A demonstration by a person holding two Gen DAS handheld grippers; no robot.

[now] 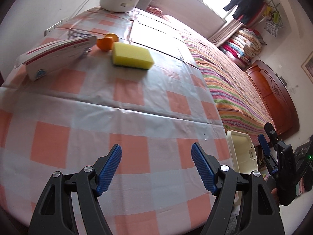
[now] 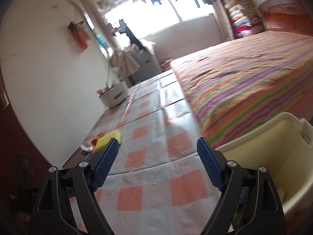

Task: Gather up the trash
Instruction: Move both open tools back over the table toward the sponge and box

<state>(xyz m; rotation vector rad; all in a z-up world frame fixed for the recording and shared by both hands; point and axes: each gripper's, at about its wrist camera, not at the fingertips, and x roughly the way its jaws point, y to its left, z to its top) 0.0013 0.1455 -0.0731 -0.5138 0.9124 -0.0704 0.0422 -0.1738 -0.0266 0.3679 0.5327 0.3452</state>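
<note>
We hold both tongs released and empty: the left gripper (image 1: 156,168) above the checked tablecloth (image 1: 137,117), the right gripper (image 2: 157,162) near the cream bin (image 2: 273,156). The orange peel (image 1: 105,42), flattened box (image 1: 56,55) and yellow sponge (image 1: 132,56) lie well ahead. We should reach low, straddle one piece squarely, then clench. The bin seems nearly empty, though we see only part of its inside.

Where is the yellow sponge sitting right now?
In the left wrist view the yellow sponge lies on the checked tablecloth, upper left of centre, just right of the orange peel and the white carton.
</note>
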